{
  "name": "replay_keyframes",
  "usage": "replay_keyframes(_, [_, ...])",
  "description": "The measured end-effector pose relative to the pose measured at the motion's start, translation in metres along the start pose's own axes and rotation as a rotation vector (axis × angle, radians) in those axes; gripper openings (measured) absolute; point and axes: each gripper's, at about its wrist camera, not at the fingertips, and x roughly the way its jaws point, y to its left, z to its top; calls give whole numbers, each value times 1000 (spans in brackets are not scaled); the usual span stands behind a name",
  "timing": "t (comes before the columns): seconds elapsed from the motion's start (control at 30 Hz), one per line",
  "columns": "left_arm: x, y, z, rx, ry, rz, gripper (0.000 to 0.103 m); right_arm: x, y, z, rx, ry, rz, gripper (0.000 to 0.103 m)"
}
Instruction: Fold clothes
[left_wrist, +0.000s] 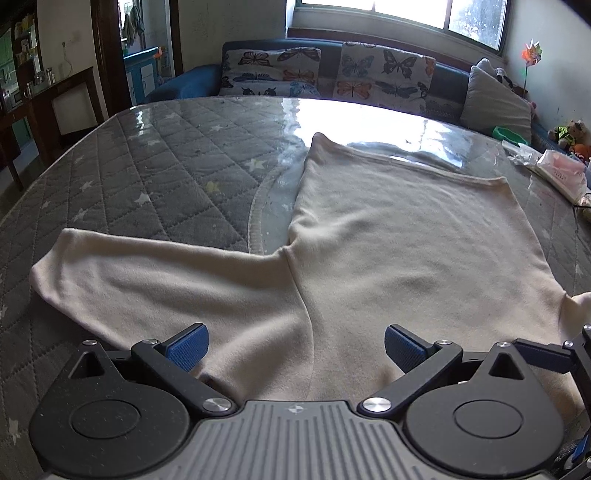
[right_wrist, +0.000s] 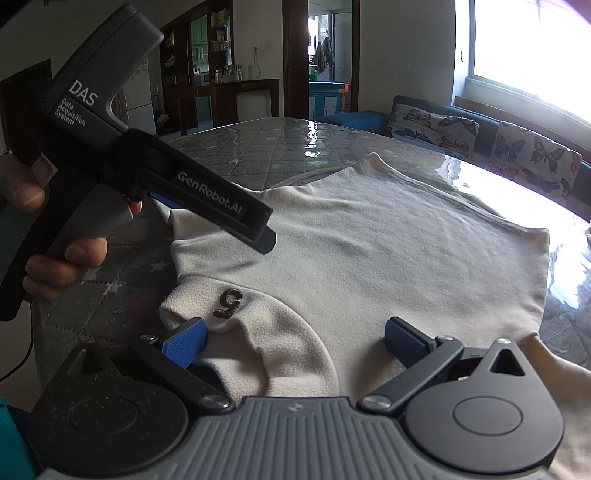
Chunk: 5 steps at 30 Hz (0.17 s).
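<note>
Lying flat on the quilted bench (left_wrist: 147, 177), a cream sweatshirt (left_wrist: 388, 240).
Left gripper (left_wrist: 295, 349) and right gripper (right_wrist: 295, 345) hover above the sweatshirt's near edge, jaws apart, holding nothing.

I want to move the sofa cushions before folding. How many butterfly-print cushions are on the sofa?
2 butterfly cushions: one at the sofa's left, one to its right, below the window. A plain grey pillow sits further right; others may be hidden behind the table.
</note>
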Motion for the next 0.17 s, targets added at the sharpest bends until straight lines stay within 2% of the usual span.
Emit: replay_keyframes(0.17, [2, -4, -3, 21, -1, 16, 103, 0, 0, 0, 0, 0, 0, 103])
